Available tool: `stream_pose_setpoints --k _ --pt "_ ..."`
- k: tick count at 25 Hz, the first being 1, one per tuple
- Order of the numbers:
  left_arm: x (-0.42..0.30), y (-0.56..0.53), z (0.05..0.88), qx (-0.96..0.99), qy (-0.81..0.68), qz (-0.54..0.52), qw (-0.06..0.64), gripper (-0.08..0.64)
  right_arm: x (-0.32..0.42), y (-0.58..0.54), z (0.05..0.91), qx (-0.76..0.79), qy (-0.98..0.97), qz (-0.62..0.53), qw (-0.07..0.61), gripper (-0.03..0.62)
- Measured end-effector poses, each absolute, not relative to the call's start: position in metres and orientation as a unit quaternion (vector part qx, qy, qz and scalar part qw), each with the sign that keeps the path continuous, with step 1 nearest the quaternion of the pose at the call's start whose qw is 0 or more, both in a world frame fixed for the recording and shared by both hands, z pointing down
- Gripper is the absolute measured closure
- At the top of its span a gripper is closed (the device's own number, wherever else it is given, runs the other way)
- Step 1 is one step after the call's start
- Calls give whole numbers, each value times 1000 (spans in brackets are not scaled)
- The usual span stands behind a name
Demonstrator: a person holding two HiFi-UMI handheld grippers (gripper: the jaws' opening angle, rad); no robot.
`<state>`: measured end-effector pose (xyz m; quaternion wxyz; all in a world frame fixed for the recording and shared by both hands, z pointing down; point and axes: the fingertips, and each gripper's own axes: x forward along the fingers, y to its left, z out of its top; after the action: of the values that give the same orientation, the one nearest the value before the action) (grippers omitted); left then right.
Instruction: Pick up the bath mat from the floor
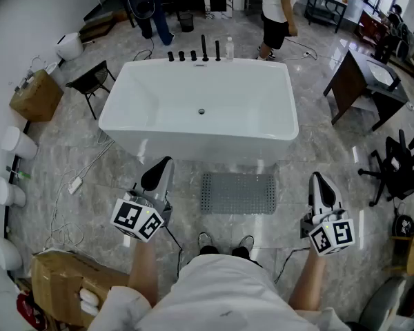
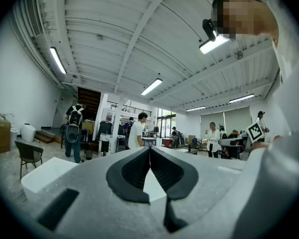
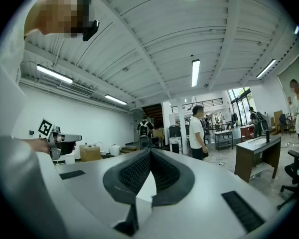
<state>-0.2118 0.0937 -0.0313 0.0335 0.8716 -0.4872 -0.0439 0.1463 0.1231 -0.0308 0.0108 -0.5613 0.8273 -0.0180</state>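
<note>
Here, the grey bath mat (image 1: 238, 193) lies flat on the floor beside the near wall of the white bathtub (image 1: 200, 109). The left gripper (image 1: 164, 161) and right gripper (image 1: 317, 178) hover either side of it, jaws closed and empty. A cable (image 1: 83, 178) trails at left and an office chair (image 1: 397, 167) stands at right, with open tiles flanking the mat.
</note>
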Motion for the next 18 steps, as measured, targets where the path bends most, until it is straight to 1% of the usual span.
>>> stream_pose_setpoints --k 10,15,18 --pt "-223 97 -29 874 -482 -41 39 548 133 129 -33 -563 827 -13 4 584" --pt "-227 97 -26 877 -478 -37 37 546 123 133 -37 -549 835 -23 32 584" --pt "-228 98 -25 880 -472 -35 37 546 120 133 -38 -552 833 -19 25 584"
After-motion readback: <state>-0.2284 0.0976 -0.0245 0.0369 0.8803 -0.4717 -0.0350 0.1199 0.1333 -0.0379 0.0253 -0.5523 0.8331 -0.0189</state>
